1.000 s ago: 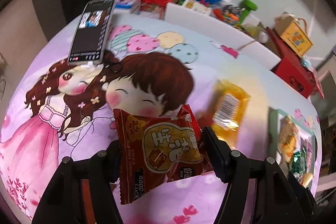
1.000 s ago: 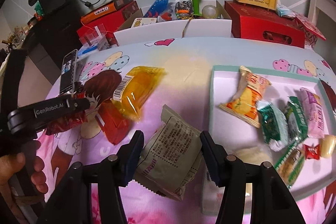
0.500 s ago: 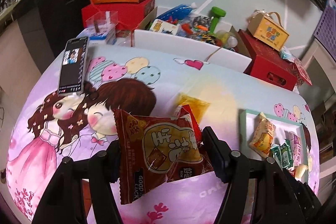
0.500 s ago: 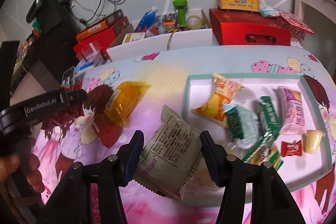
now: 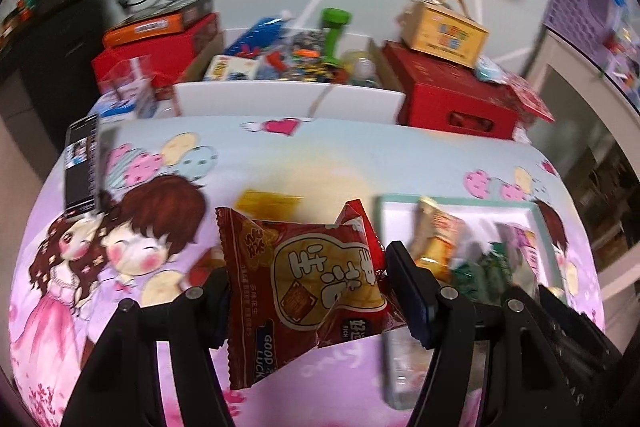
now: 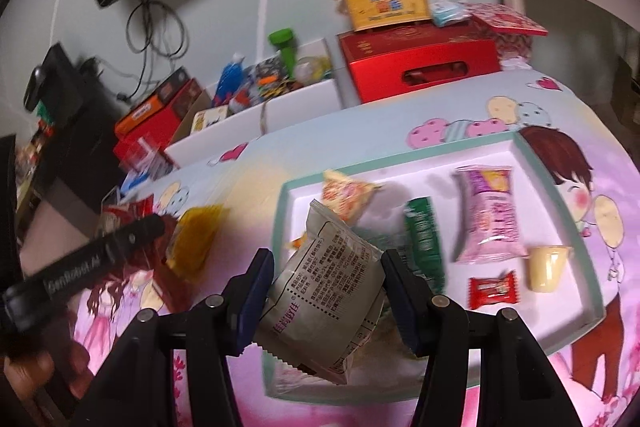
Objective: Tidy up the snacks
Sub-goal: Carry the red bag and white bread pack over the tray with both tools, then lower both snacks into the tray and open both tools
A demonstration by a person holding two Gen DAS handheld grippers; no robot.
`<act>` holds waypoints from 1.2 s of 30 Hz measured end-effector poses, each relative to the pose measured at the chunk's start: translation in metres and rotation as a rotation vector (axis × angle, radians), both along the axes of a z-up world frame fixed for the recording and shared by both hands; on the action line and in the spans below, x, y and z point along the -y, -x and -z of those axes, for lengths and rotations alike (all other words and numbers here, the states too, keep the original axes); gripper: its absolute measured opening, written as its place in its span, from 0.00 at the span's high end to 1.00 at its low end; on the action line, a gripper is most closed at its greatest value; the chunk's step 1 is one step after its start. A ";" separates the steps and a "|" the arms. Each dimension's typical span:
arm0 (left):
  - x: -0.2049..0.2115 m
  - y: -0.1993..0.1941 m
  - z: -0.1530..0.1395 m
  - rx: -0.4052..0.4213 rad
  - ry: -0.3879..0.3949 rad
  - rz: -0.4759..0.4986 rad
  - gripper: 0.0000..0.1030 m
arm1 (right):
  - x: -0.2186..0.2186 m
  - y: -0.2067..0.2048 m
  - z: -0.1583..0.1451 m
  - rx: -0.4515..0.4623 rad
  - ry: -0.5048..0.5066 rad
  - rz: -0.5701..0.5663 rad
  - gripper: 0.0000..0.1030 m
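My left gripper [image 5: 306, 295] is clamped on a red peanut snack packet [image 5: 308, 279], held above the cartoon tablecloth [image 5: 340, 163] just left of the tray's teal rim [image 5: 456, 201]. My right gripper [image 6: 326, 297] pinches a grey-green snack pouch [image 6: 324, 295] over the tray's [image 6: 280, 223] near-left corner, where bare floor is scarce; open white space lies along the far wall. A yellow packet [image 6: 194, 241] lies outside the left rim.
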State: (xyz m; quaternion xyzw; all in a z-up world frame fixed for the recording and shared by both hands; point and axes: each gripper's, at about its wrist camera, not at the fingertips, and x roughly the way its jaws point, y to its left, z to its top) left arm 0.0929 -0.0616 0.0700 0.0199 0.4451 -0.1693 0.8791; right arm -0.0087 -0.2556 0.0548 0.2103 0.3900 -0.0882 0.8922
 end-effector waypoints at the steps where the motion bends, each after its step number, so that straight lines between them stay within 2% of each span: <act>1: 0.006 0.002 0.000 0.001 -0.001 0.016 0.34 | 0.006 0.002 -0.001 0.002 -0.002 0.015 0.43; 11: 0.064 0.026 0.005 0.003 0.013 0.174 0.34 | 0.075 0.029 -0.001 -0.003 -0.018 0.185 0.43; 20: 0.094 0.033 0.022 -0.017 -0.004 0.240 0.34 | 0.111 0.043 -0.001 -0.007 -0.016 0.269 0.43; 25: 0.100 0.029 0.033 -0.027 -0.004 0.251 0.34 | 0.112 0.039 0.003 -0.016 -0.014 0.266 0.43; 30: 0.097 0.019 0.050 -0.079 -0.022 0.230 0.34 | 0.109 0.029 0.016 -0.055 -0.018 0.238 0.43; 36: 0.101 0.020 0.056 -0.092 -0.025 0.236 0.34 | 0.106 0.022 0.026 -0.088 -0.016 0.221 0.43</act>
